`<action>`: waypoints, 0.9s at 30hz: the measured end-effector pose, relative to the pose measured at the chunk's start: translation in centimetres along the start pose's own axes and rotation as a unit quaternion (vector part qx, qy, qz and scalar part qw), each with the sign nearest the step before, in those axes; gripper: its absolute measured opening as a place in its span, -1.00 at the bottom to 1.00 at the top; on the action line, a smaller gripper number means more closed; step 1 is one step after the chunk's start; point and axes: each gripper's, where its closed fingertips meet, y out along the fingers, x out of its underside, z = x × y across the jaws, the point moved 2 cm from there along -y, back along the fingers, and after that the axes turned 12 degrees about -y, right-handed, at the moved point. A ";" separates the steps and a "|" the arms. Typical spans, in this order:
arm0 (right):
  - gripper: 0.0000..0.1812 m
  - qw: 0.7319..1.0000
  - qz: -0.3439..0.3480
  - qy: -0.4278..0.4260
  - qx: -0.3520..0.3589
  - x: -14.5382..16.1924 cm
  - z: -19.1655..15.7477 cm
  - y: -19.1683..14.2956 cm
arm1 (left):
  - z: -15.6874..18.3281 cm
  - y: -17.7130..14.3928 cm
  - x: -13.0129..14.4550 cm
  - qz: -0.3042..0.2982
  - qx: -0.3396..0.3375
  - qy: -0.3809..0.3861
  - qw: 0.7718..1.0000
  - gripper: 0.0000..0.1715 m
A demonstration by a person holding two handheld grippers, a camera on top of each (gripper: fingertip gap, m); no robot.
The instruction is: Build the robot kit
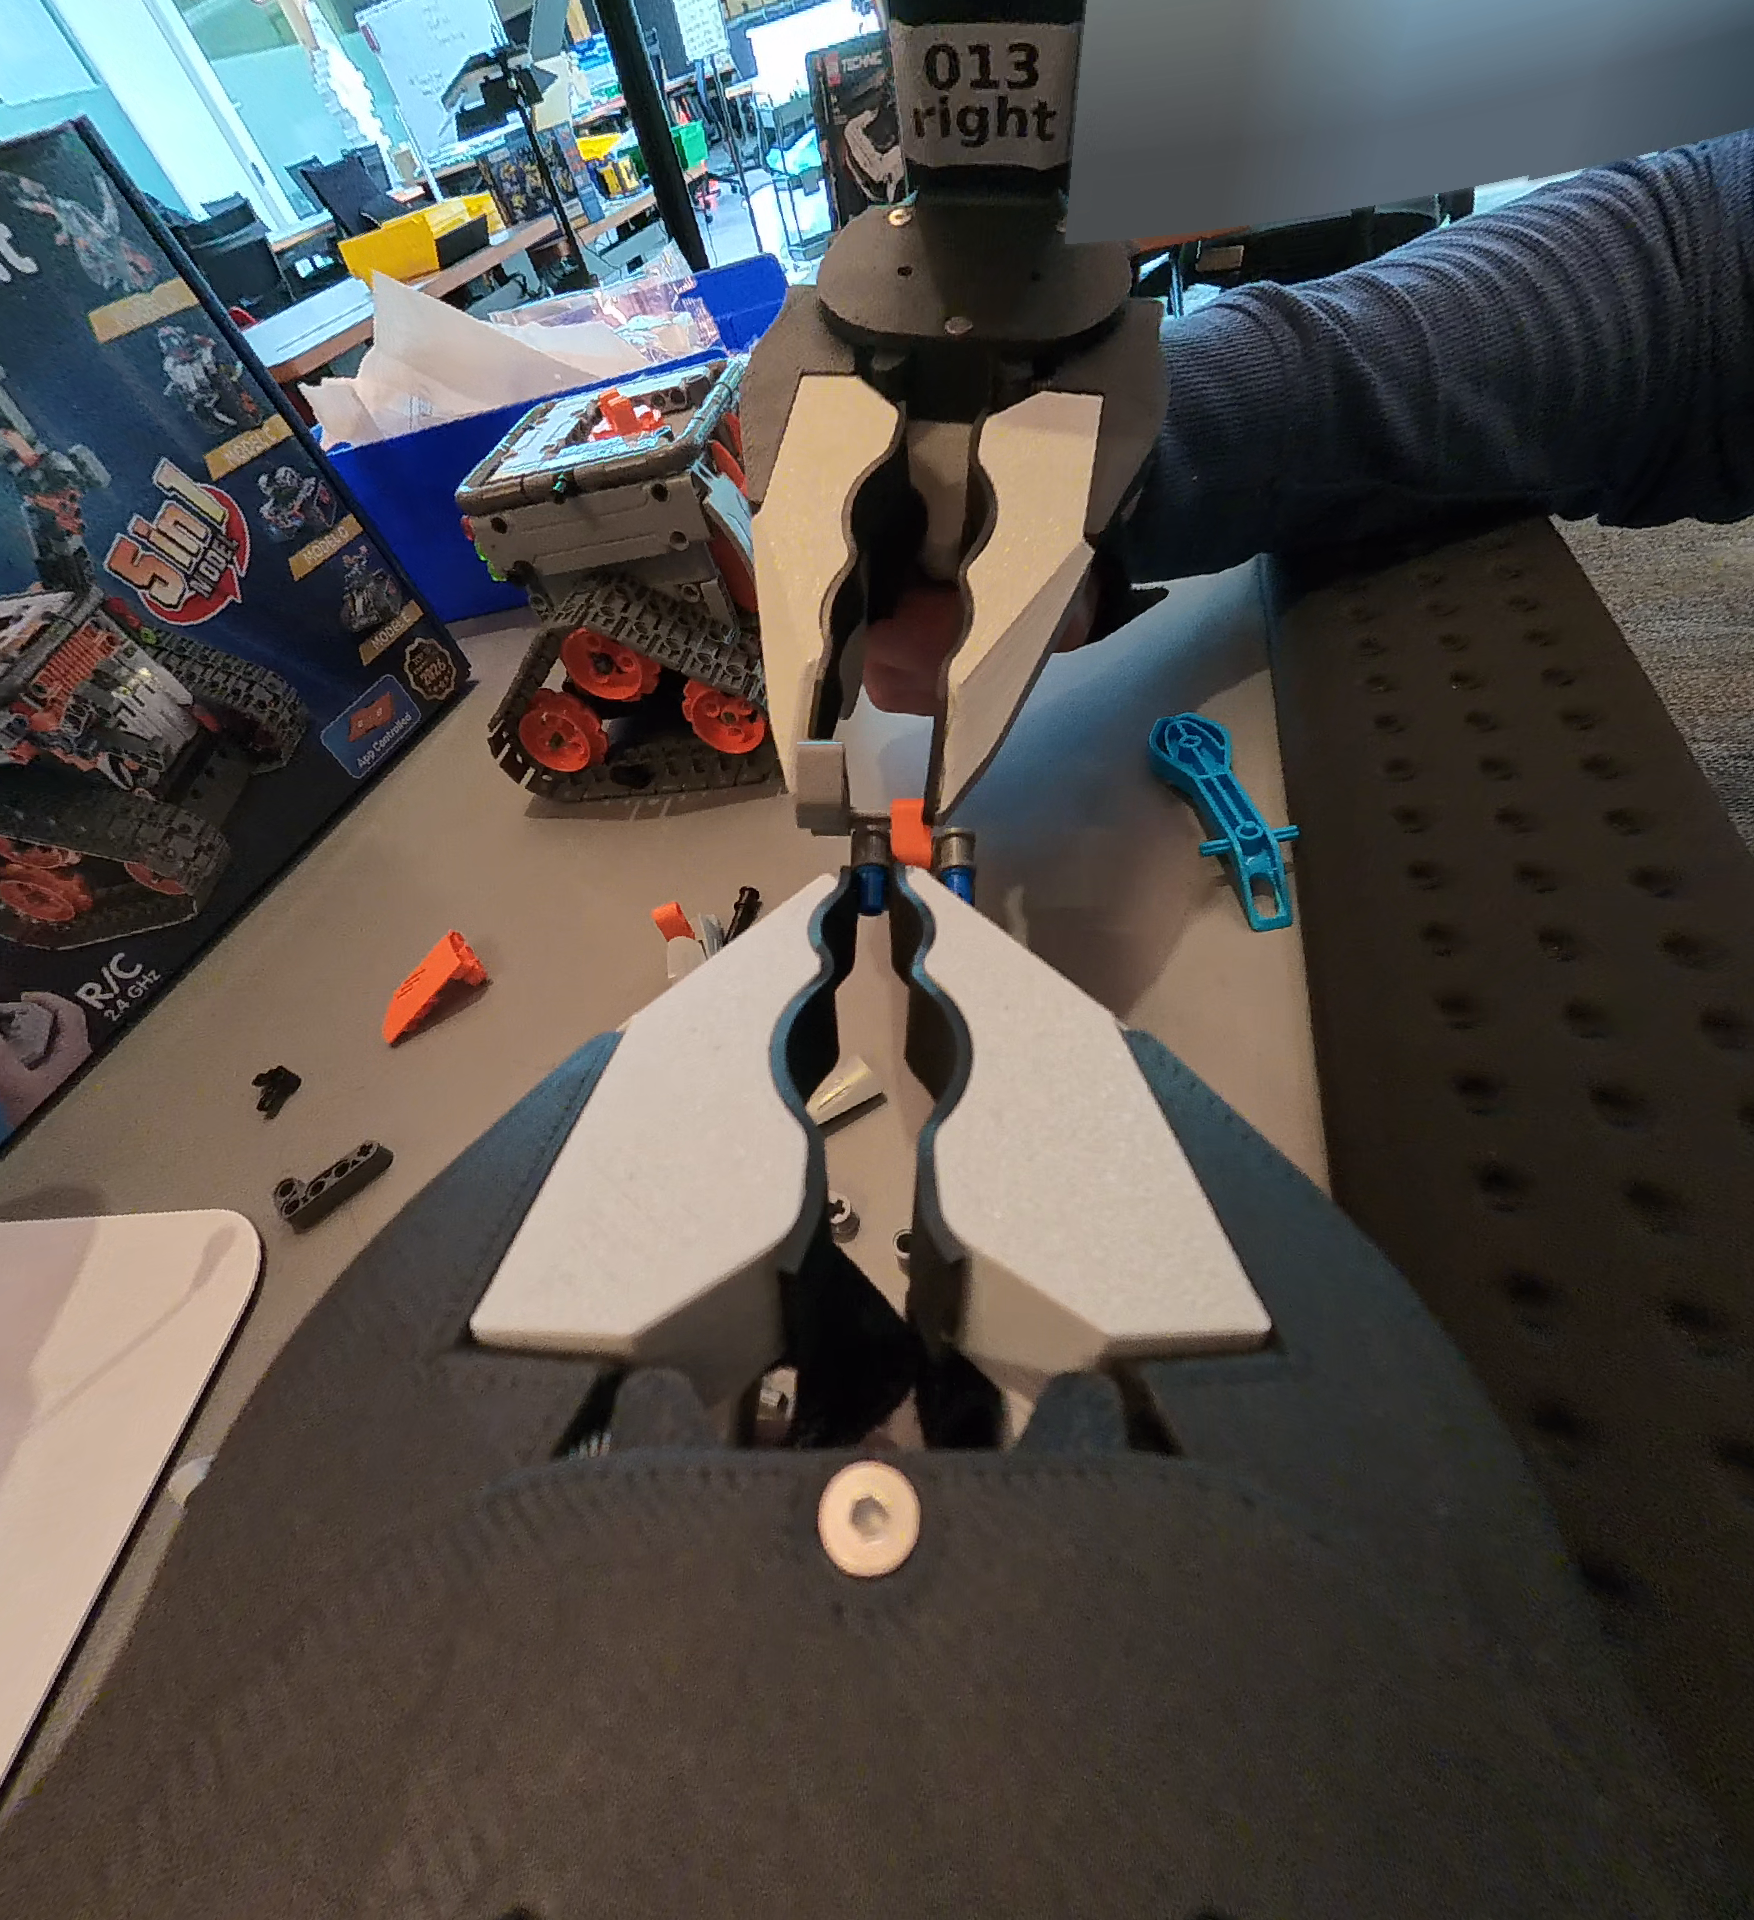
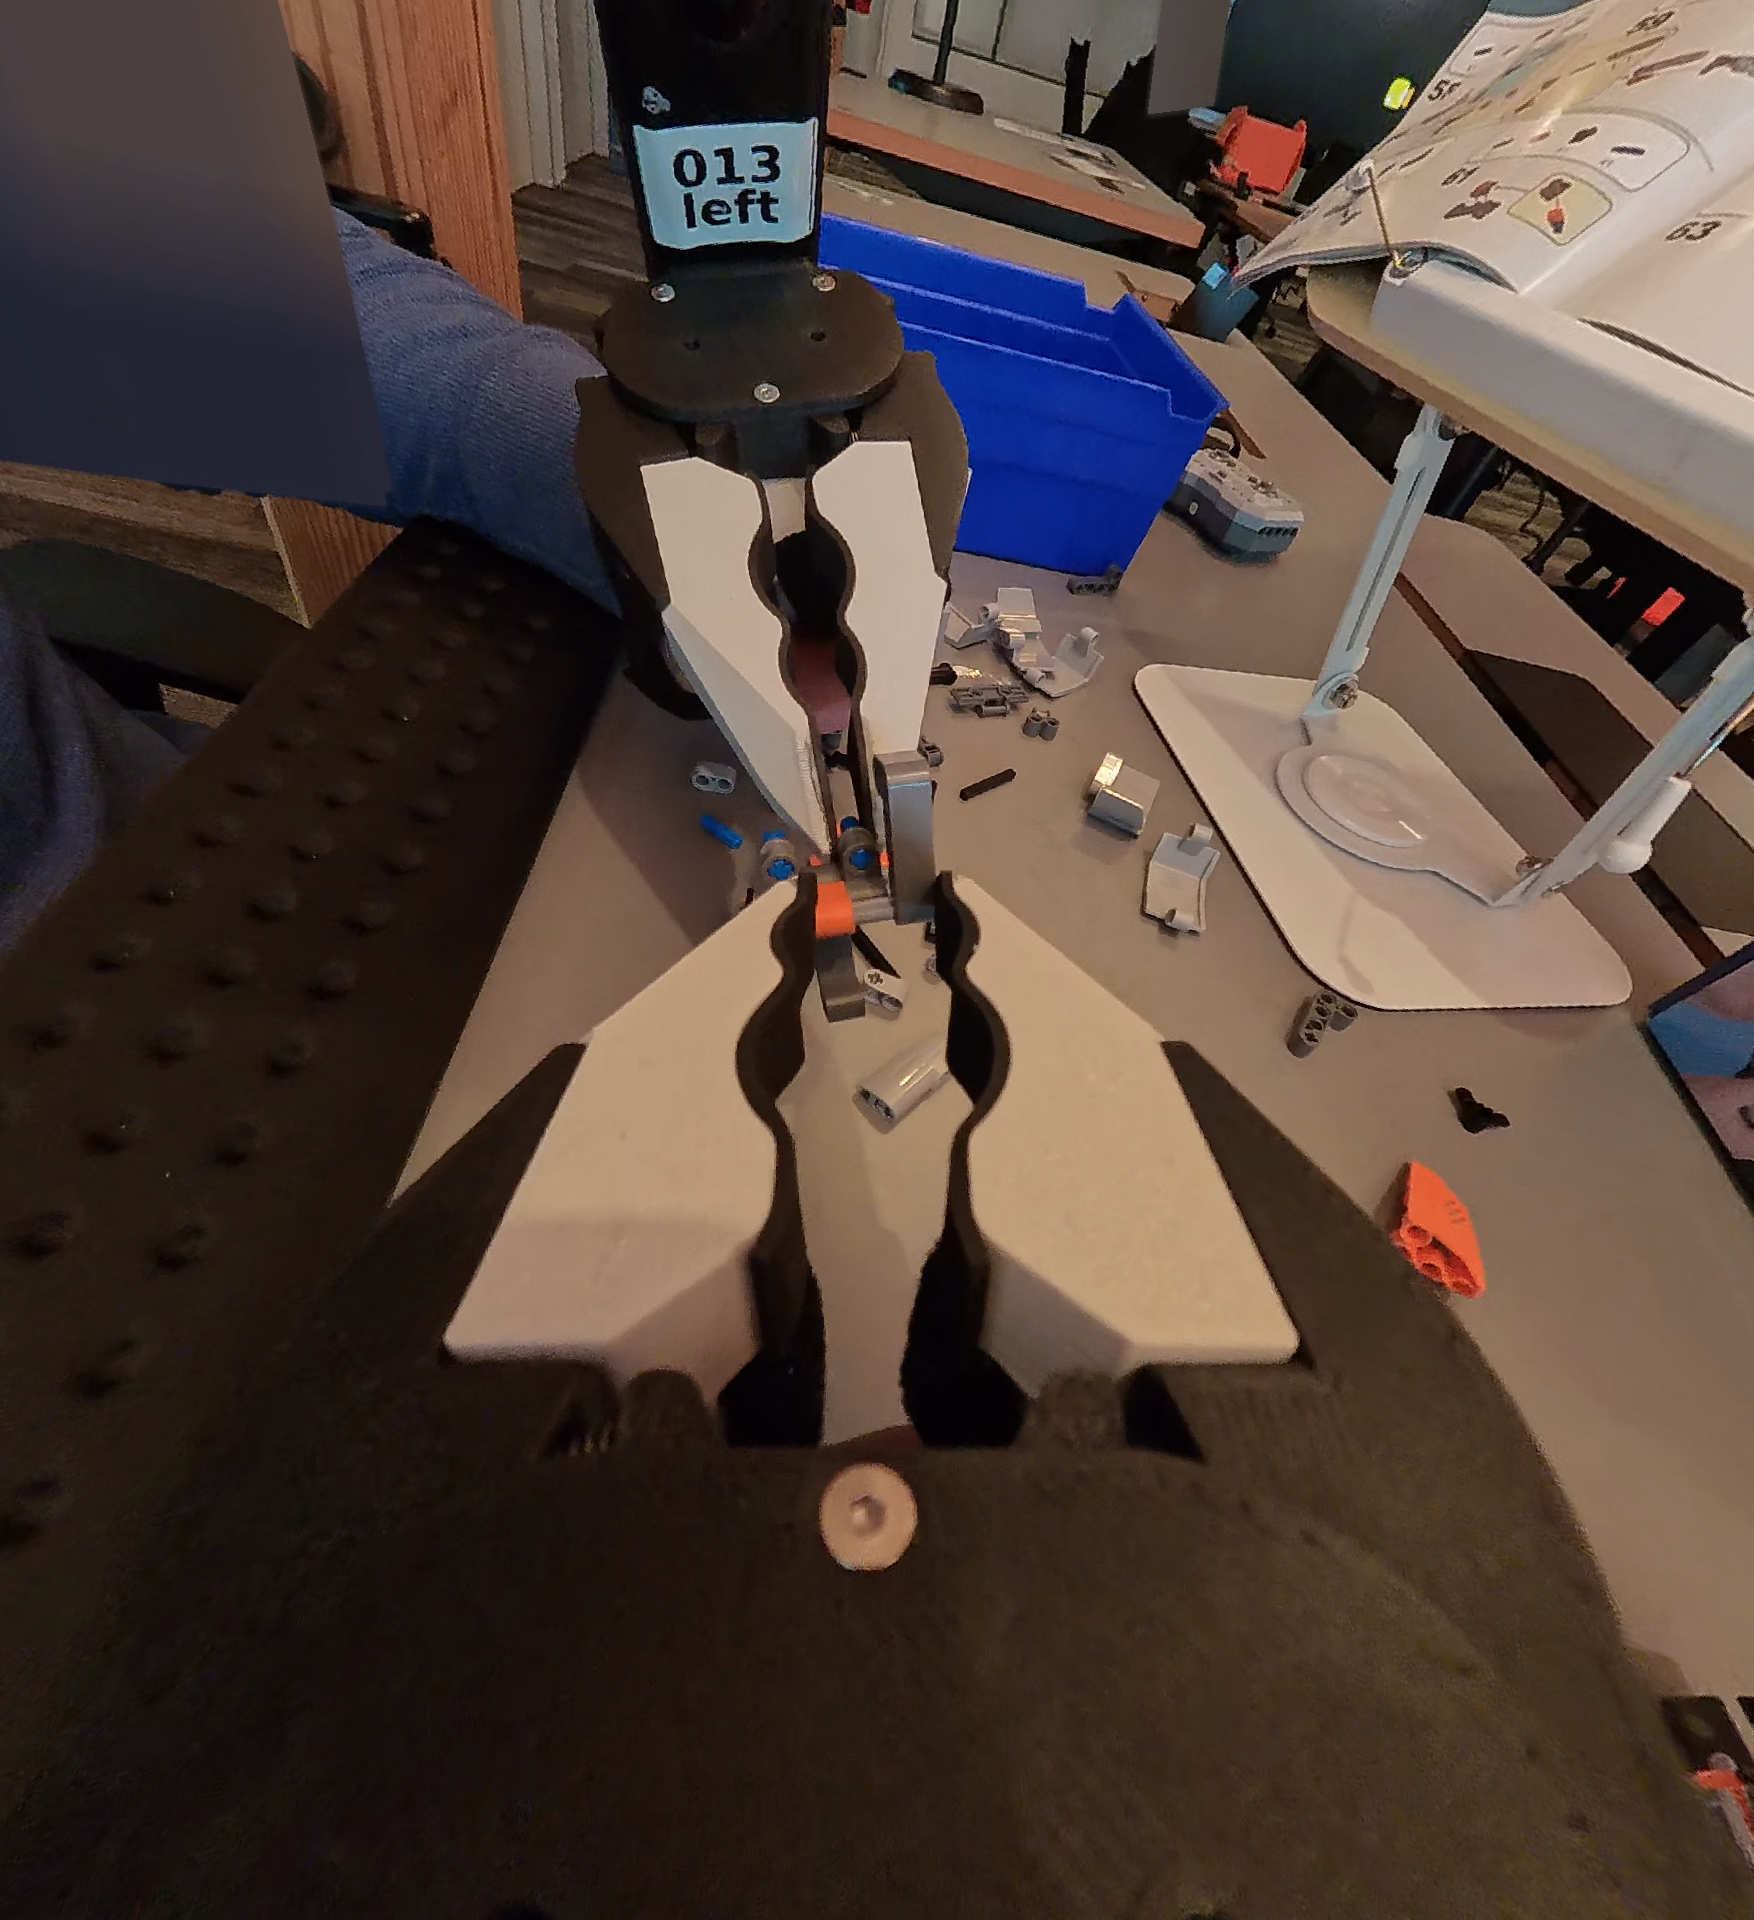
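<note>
Grey-and-orange small brick assembly (image 2: 868,909): held above the table (image 1: 561,935) at the meeting point of both grippers; taken as the landmark for all entries below.

1. Right gripper (image 2: 873,902): fingers drawn in on the assembly, pinching its orange collar and grey upright between the tips.
2. Left gripper (image 1: 875,883): fingers nearly pressed together, pinching a blue pin (image 1: 868,885) on the near underside of the assembly. A second blue pin sits just beside it. Whether either pin is fully seated cannot be told.
3. Tracked model (image 1: 634,623): grey body, orange wheels, black treads; on the table beyond the assembly and to its left, in the left wrist view.
4. Blue bin (image 1: 405,509): behind the tracked model, farther from the assembly, holding white paper.
5. Kit box (image 1: 125,623): dark, printed, standing well left of the assembly.
6. Orange panel (image 1: 433,982): lying flat, left of and nearer than the assembly.
7. Black beam (image 1: 333,1184): nearer still, same side.
8. Turquoise tool (image 1: 1226,821): right of the assembly, at the table edge.
9. Black studded mat (image 1: 1579,935): beyond the tool, well apart from the assembly.
10. Loose grey parts (image 2: 1018,644): scattered behind the assembly in the right wrist view.
11. White stand (image 2: 1372,862): right of the assembly in that view, carrying an open instruction booklet (image 2: 1631,156).
</note>
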 end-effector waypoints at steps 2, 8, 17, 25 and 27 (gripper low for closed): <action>-0.78 1.000 0.001 0.002 0.002 0.0 0.1 0.0 | -0.1 0.0 -0.1 0.001 -0.001 -0.001 1.000 -0.96; -0.78 1.000 0.002 0.002 0.007 0.0 0.1 0.1 | -0.1 0.0 0.0 0.002 0.000 -0.007 1.000 -0.96; -0.87 1.000 0.006 -0.001 0.023 -0.5 0.6 -0.4 | -0.1 -0.2 -0.5 0.013 0.005 -0.010 1.000 -0.95; -0.75 1.000 0.001 0.001 0.005 -0.2 0.0 -0.1 | -0.1 -0.2 -0.5 0.019 0.013 -0.022 0.999 -0.95; -0.75 1.000 0.001 -0.002 0.006 -0.3 -0.1 -0.1 | 0.0 -0.2 -0.5 0.020 0.013 -0.020 1.000 -0.95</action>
